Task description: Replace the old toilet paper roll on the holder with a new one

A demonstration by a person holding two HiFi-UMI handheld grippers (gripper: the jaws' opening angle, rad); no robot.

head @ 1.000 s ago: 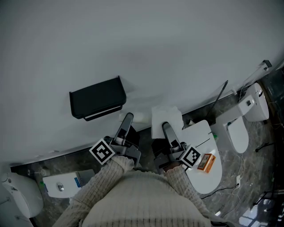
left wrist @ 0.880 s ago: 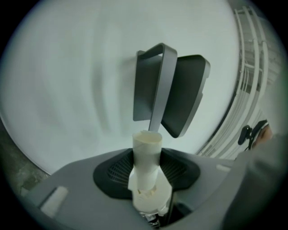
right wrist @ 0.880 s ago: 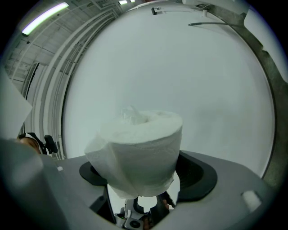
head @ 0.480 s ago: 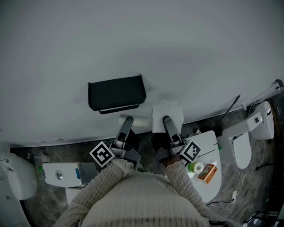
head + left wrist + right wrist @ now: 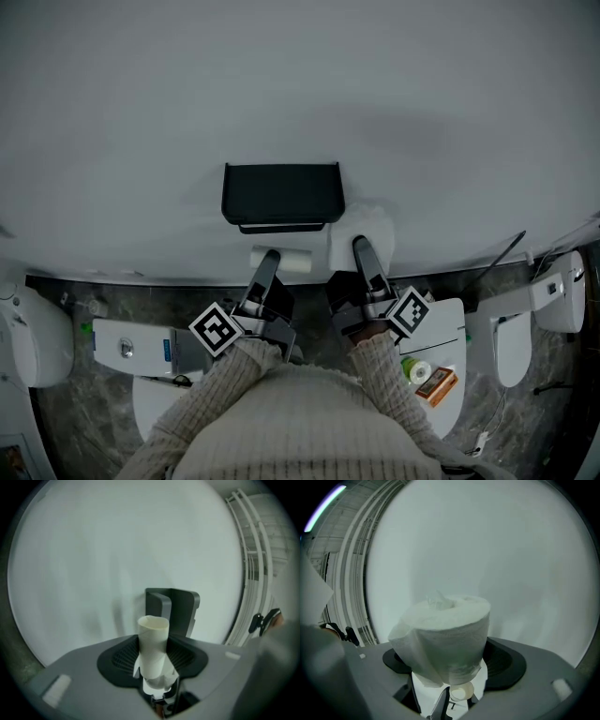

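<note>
A black holder (image 5: 282,194) is fixed to the white wall, and it also shows straight ahead in the left gripper view (image 5: 172,607). My left gripper (image 5: 268,262) is just below it, shut on an empty cardboard tube (image 5: 283,260) that stands upright between its jaws (image 5: 153,644). My right gripper (image 5: 362,247) is below the holder's right end, shut on a full white toilet paper roll (image 5: 361,231). In the right gripper view that roll (image 5: 445,637) fills the space between the jaws, with a loose sheet hanging at its left side.
A white toilet (image 5: 37,337) stands at the left, with a white box with a blue label (image 5: 131,347) beside it. At the right, a white lid (image 5: 448,323) carries a green-cored tape roll (image 5: 418,370) and an orange packet (image 5: 437,385). Another toilet (image 5: 511,342) stands further right. White rails (image 5: 251,573) run beside the wall.
Both grippers have moved along the wall with their rolls. The black holder, earlier up to the left of them, now sits right above them.
</note>
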